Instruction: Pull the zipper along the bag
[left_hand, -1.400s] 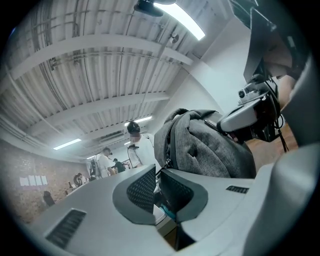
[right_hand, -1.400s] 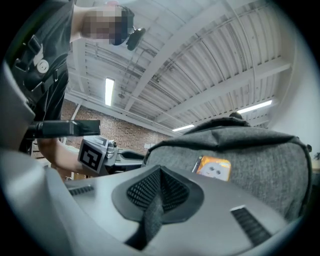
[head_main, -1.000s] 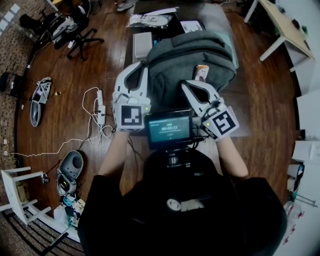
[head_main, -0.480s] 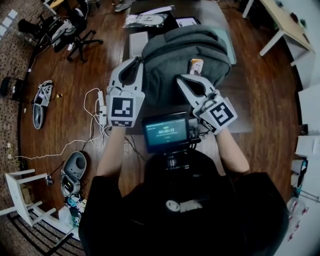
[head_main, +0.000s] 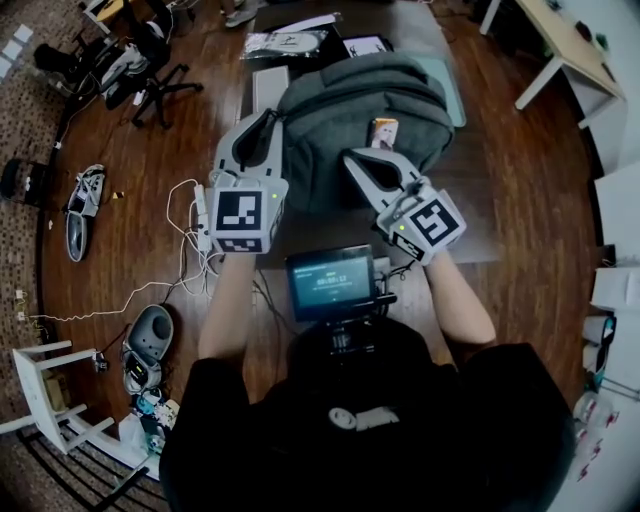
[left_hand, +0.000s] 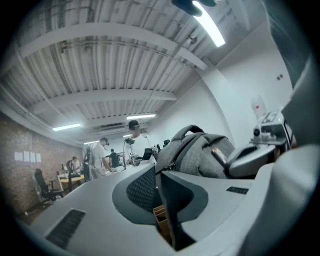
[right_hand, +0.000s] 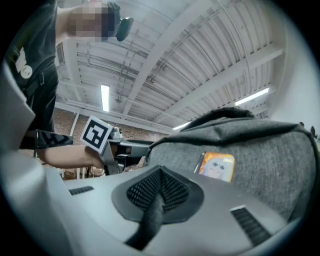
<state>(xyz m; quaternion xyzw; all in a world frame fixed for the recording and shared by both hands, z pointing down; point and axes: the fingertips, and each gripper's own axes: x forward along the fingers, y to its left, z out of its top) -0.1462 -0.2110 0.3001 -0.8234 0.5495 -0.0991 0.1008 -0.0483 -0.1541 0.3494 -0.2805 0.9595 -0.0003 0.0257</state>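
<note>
**Bag pinned at 2 points as zipper pull gets under way**

Head view: the grey bag (head_main: 365, 110) stands on the tabletop (head_main: 475, 200). The left hand-held gripper (head_main: 272, 125) is against its left flank. The right hand-held gripper (head_main: 358, 163) is on its near face, below an orange tag (head_main: 383, 130). Over the last second the left one has lifted slightly up that flank while the right kept its place. This is probably the first stretch of the pull, with most of the track still to run. The tabletop's left edge lies just beside the left tool, with cables (head_main: 195, 262) on the floor beyond. Bare tabletop opens to the right.

Left gripper view: the jaws are narrowed to a slit, nipping the bag where the zipper (left_hand: 167, 160) meets their tips. Whether the pull itself is caught cannot be told. The track climbs toward the carry handle (left_hand: 192, 131) with nothing across it.

Right gripper view: the jaws are fully together on a fabric strip (right_hand: 150, 215), apparently anchoring the bag.
</note>
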